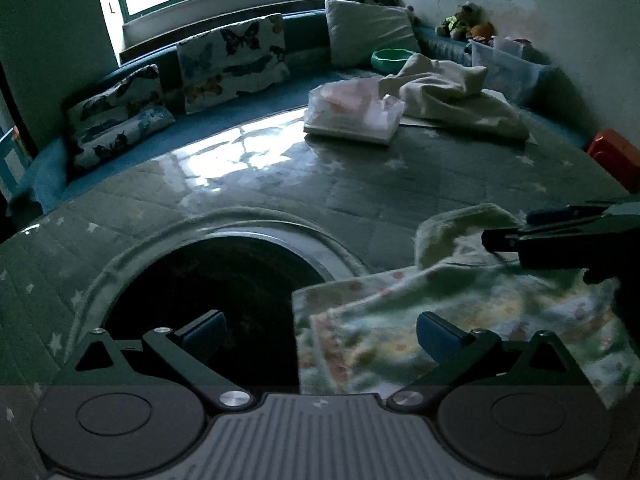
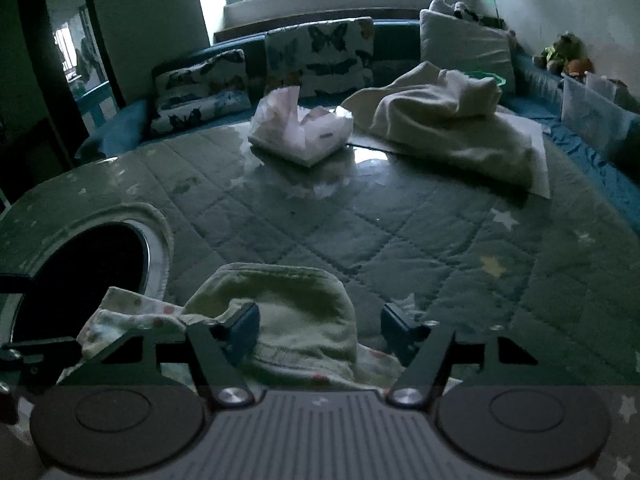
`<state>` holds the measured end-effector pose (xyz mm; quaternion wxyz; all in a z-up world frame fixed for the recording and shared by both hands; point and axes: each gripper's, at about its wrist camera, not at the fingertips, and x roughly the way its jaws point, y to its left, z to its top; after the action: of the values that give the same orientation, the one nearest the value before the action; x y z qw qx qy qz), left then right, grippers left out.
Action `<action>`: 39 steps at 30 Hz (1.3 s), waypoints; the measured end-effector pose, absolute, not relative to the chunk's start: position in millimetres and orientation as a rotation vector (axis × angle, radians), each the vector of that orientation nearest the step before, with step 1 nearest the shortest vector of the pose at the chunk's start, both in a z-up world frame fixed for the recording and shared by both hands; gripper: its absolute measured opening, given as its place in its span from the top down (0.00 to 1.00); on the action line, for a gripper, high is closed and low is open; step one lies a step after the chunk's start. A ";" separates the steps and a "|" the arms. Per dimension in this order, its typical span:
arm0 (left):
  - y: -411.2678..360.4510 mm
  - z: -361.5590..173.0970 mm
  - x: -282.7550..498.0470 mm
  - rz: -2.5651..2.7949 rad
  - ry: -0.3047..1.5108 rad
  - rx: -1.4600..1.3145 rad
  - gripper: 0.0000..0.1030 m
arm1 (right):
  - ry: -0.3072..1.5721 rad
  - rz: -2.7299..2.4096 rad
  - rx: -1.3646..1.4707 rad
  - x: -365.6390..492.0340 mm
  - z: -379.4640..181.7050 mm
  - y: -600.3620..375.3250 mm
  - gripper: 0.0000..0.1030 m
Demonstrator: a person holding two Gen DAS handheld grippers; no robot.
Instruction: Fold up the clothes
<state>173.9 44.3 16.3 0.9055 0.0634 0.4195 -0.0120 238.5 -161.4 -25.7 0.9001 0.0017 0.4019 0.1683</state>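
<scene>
A small patterned garment (image 1: 440, 320) with a pale green lining lies on the quilted grey table cover (image 1: 360, 184) at the near right. My left gripper (image 1: 320, 334) is open above its left edge, one finger over a dark round opening (image 1: 208, 280). My right gripper (image 2: 320, 328) is open, jaws on either side of the garment's green folded part (image 2: 288, 300). The right gripper also shows in the left wrist view (image 1: 520, 236), at the garment's far right edge.
A cream cloth heap (image 2: 452, 128) and a white plastic bag (image 2: 300, 128) lie at the table's far side. Butterfly cushions (image 2: 320, 52) and a pillow (image 2: 464, 40) line the blue bench under the window. A clear bin (image 2: 592, 112) stands at the right.
</scene>
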 end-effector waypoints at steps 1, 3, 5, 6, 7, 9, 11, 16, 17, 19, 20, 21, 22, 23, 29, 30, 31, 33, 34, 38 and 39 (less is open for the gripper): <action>45.7 16.8 175.1 -0.024 0.866 0.134 0.00 | 0.835 0.348 0.004 240.1 -26.5 -160.8 0.46; 48.6 17.3 177.5 -0.019 0.865 0.141 0.00 | 0.842 0.346 0.010 244.5 -28.1 -158.5 0.56; 51.5 17.5 179.1 -0.015 0.866 0.143 0.00 | 0.842 0.342 0.010 247.4 -28.2 -156.7 0.67; 53.0 17.2 179.8 -0.012 0.867 0.141 0.00 | 0.841 0.337 0.008 248.3 -27.6 -156.6 0.70; 53.9 16.6 180.2 -0.010 0.869 0.141 0.00 | 0.840 0.332 0.006 249.0 -26.9 -156.8 0.78; 55.1 15.2 180.7 -0.006 0.875 0.141 0.00 | 0.838 0.323 0.002 250.4 -25.5 -157.0 0.85; 56.2 13.3 181.3 -0.003 0.879 0.140 0.00 | 0.817 0.330 0.004 248.9 -20.4 -158.2 0.91; 58.1 10.5 181.8 0.006 0.891 0.137 0.00 | 0.749 0.347 -0.006 238.6 -0.4 -157.4 0.94; 59.0 10.5 181.6 0.009 0.892 0.137 0.00 | 0.723 0.352 -0.004 235.3 7.2 -157.5 0.94; 60.9 11.0 180.9 0.016 0.891 0.134 0.00 | 0.683 0.365 -0.001 230.6 20.9 -156.8 0.94; 61.8 11.8 180.6 0.021 0.891 0.132 0.00 | 0.653 0.373 0.000 227.0 31.4 -156.0 0.95; 62.9 12.7 180.0 0.025 0.890 0.129 0.00 | 0.620 0.382 0.001 223.2 42.6 -155.1 0.95; 64.1 13.8 179.3 0.028 0.888 0.127 0.00 | 0.588 0.390 0.004 218.9 53.4 -154.5 0.95; 65.1 14.7 178.6 0.031 0.886 0.125 0.00 | 0.556 0.399 0.007 214.6 64.0 -154.0 0.95; 72.4 20.1 175.3 0.057 0.881 0.120 0.00 | 0.337 0.464 0.018 172.9 125.2 -154.5 0.95; 74.0 21.4 174.8 0.061 0.880 0.117 0.00 | 0.303 0.477 0.019 164.4 134.4 -155.1 0.95; 75.5 22.6 174.3 0.065 0.878 0.115 0.00 | 0.268 0.490 0.020 156.0 143.5 -155.6 0.95; 78.0 25.3 173.1 0.070 0.873 0.109 0.00 | 0.209 0.520 0.019 138.0 158.8 -156.8 0.95; 79.1 26.3 172.8 0.074 0.871 0.108 0.00 | 0.196 0.539 0.011 128.9 162.3 -157.3 0.95; 82.1 27.7 171.1 0.083 0.867 0.100 0.00 | 0.189 0.595 -0.028 98.5 165.0 -157.1 0.95; 82.8 27.7 170.7 0.085 0.866 0.098 0.00 | 0.201 0.604 -0.039 92.6 163.1 -156.6 0.95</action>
<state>170.7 82.8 27.7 0.9056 0.0476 0.4194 0.0414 92.6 -156.6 163.1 0.9496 -0.0194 0.0987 0.2970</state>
